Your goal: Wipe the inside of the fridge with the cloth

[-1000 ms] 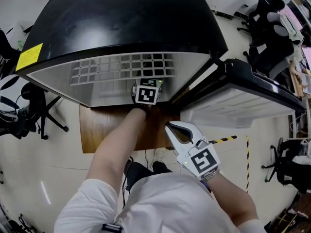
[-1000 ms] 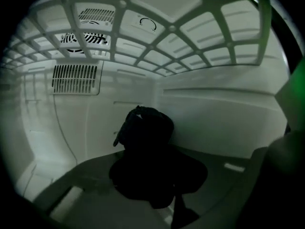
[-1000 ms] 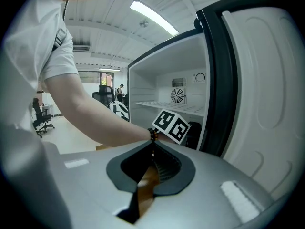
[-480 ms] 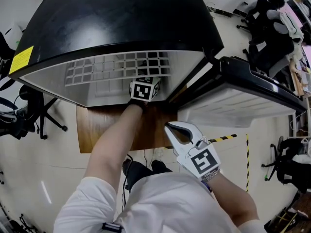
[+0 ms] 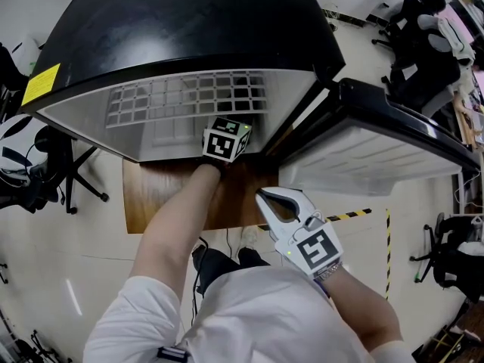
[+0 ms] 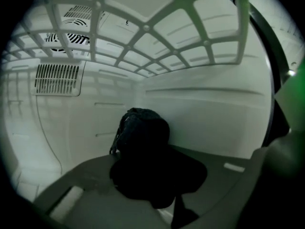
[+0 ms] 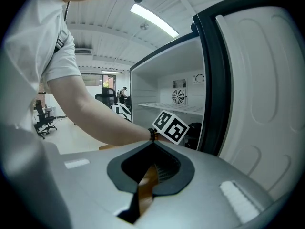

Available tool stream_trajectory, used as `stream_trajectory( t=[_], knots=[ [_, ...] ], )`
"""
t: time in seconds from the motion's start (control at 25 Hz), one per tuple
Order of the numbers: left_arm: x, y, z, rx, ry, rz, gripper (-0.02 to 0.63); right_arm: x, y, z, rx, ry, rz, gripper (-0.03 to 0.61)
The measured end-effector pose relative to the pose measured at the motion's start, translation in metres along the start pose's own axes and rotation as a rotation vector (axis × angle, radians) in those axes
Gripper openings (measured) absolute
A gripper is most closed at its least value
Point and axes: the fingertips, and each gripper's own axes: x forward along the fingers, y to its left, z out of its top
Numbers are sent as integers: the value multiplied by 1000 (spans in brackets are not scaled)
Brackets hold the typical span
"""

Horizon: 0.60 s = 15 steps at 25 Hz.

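Left hand-held gripper (image 6: 159, 185) inside fridge (image 5: 189, 29), clamped on dark cloth (image 6: 143, 132). Right hand-held gripper (image 5: 266, 197) outside by door (image 5: 393, 127), jaws together, empty.

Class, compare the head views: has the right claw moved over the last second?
No. The right claw keeps its place beside the striped floor tape and below the open fridge door.

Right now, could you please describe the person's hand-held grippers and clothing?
The right hand-held gripper and left hand-held gripper are pale grey shells with black-edged jaws, each carrying a white cube with black square markers. The person wears a white short-sleeved shirt and a dark bracelet.
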Motion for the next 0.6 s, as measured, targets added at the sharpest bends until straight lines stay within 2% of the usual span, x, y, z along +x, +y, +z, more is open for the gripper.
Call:
stream_trajectory(
  t=[0.6],
  knots=[
    [-37,-41,-15,63,15,-76,74,-10,20,7,-10,-32,11,3]
  ],
)
